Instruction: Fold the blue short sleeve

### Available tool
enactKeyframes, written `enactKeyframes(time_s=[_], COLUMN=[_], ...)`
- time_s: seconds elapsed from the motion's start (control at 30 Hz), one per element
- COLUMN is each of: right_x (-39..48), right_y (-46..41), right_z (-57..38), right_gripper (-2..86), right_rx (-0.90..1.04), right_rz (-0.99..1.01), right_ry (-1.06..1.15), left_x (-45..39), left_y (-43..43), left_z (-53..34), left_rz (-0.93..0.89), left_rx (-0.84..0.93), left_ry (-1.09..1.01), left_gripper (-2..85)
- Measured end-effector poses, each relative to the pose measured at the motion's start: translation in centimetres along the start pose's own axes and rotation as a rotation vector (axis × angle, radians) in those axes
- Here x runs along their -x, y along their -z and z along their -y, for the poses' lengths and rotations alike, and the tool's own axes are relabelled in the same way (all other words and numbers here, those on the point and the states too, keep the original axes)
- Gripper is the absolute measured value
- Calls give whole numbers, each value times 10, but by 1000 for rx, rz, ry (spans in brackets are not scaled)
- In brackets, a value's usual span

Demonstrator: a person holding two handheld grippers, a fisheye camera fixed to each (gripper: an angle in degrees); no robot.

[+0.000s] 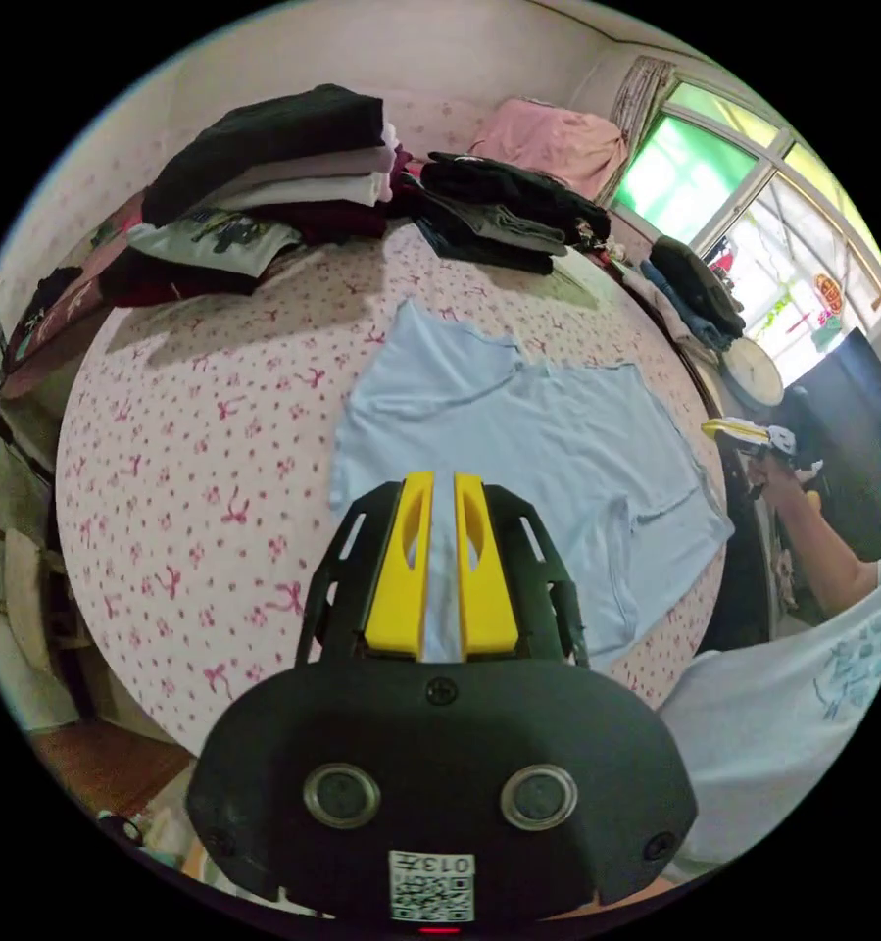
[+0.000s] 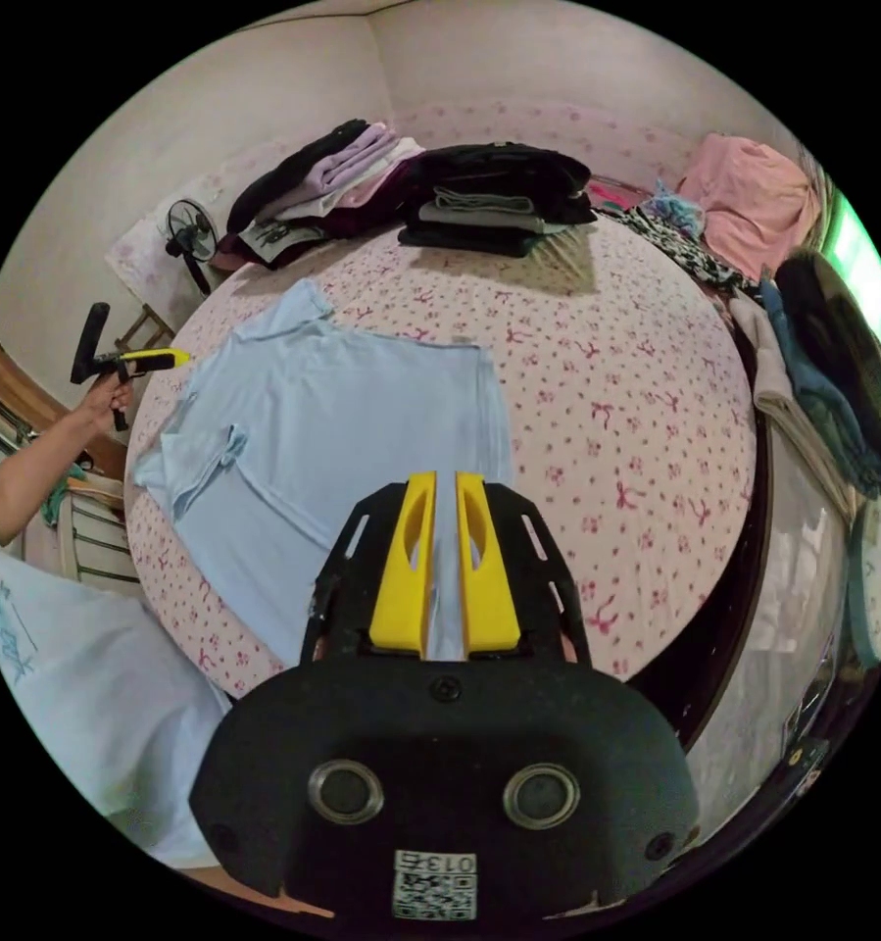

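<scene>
The blue short sleeve shirt (image 1: pixel 538 441) (image 2: pixel 342 412) lies spread flat on the bed (image 1: pixel 166 441) (image 2: pixel 636 412), which has a pink bow-print sheet. One sleeve is creased near the bed's edge. My left gripper (image 1: pixel 442 480) hovers over the shirt's lower part, its yellow jaws close together with nothing between them. It also appears in the right gripper view (image 2: pixel 156 361), held in a hand beside the bed. My right gripper (image 2: pixel 445 478) hangs above the shirt's hem, jaws together and empty. In the left gripper view it (image 1: pixel 739 428) is off the bed's edge.
Two stacks of folded clothes (image 1: pixel 283 167) (image 2: pixel 499 196) sit at the far side of the bed, beside a pink heap (image 1: pixel 558 137). More clothes (image 2: pixel 832 382) hang over the bed rail near a clock (image 1: pixel 754 372). A fan (image 2: pixel 190 235) stands by the wall.
</scene>
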State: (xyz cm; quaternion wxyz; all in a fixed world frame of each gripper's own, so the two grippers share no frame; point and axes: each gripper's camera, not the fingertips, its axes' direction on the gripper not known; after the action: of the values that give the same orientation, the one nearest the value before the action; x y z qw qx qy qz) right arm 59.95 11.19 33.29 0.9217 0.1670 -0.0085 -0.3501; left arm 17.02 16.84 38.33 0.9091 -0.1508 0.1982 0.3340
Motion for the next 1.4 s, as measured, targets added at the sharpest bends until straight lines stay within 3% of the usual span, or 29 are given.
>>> enactKeyframes(time_s=[0.23,0.43,0.67,1.1,1.23,1.4], right_x=[-19,-26,-18,53,85,109], right_y=[-49,-76,-94,-19,-25,-57], right_z=[101,148,165,97,48,13], right_gripper=[83,91,38,25,25,24], right_rx=[73,123,241,9,-10,96], right_rz=[16,42,40,-135,-231,-276], right_ry=[139,245,312,344,280,215], left_x=[29,39,48,22,-3,-13], left_y=[-44,-69,-72,57,62,37], left_z=[108,146,152,50,-8,-53], left_rz=[63,22,19,-89,-45,-23], left_rx=[81,138,181,-148,-93,20], left_ry=[-42,-87,-103,-246,-289,-226], left_gripper=[84,103,17,2,2,2])
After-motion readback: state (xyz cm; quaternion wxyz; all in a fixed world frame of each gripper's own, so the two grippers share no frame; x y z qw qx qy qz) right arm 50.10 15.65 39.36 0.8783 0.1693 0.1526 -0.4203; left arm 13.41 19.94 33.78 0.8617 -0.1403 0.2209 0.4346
